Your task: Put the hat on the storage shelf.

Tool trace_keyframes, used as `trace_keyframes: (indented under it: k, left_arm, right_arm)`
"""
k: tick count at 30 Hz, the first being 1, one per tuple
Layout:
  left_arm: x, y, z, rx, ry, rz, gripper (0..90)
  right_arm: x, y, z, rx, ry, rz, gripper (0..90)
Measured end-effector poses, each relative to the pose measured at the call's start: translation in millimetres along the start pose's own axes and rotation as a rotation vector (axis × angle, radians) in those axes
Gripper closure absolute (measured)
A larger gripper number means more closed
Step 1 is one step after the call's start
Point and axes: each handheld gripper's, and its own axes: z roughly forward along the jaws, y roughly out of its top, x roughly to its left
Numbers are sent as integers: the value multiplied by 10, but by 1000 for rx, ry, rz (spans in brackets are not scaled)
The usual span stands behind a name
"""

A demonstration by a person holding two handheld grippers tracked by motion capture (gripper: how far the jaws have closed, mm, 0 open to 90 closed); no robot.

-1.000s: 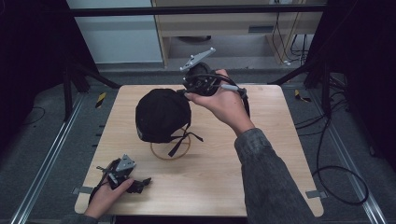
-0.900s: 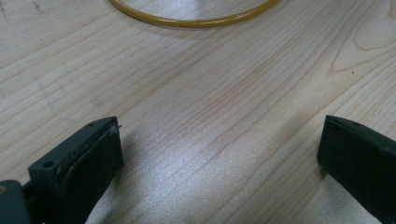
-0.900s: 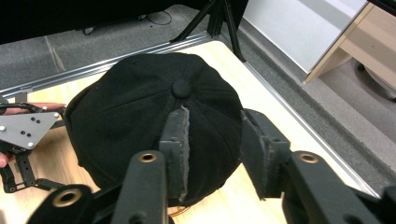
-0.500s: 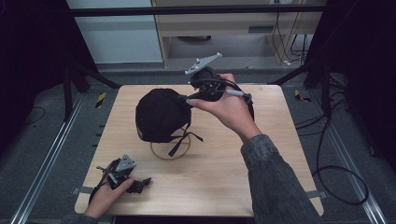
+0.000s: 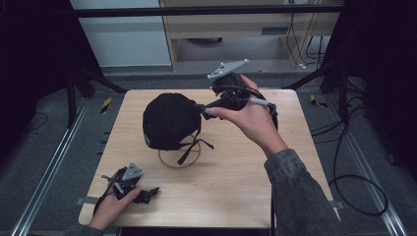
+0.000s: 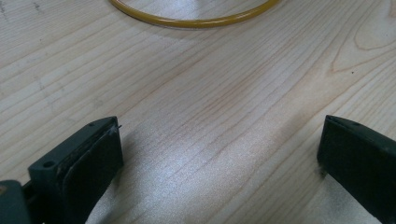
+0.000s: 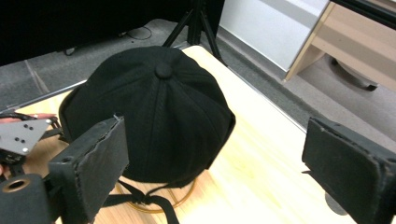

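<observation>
— My right tool (image 5: 202,109) hangs in the air just beside the black cap (image 5: 169,120), its jaws spread wide with nothing between them. In the right gripper view the cap (image 7: 154,112) sits ahead of those parted jaws, button on top, crown toward me.

— And where does the cap rest?

— On a stand with a yellow ring base (image 5: 179,158), near the middle of my wooden desk (image 5: 236,182). Black straps (image 5: 189,147) hang from under the cap across the ring. Whether my jaw tips touch the fabric, I cannot tell.

— Your other tool?

— My left tool (image 5: 147,191) lies low at the near left corner of the desk, in my left hand (image 5: 114,204), well apart from the cap. Its jaws stand open too, bare wood between them in the left gripper view, and the yellow ring (image 6: 196,18) curves across the top there.

— Beyond the desk?

— Grey floor (image 5: 49,142) all round, a metal rail (image 5: 44,182) along the left side, and a pale wooden cabinet (image 5: 236,29) at the far end. Cables (image 5: 349,162) trail on the floor to the right.
</observation>
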Motion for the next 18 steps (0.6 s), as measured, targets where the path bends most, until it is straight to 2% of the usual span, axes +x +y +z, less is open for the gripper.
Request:
trace_keyframes:
  k: [2, 4, 18]
  left_arm:
    - [-1, 0, 0, 0, 0, 0, 0]
    - [-1, 0, 0, 0, 0, 0, 0]
    - [-3, -2, 1, -2, 1, -1, 0]
  right_arm:
    - [-16, -37, -29, -11, -8, -11, 54]
    - [-41, -68, -54, -19, -12, 1, 52]
    - [-186, -330, -220, -8, -71, 30, 47]
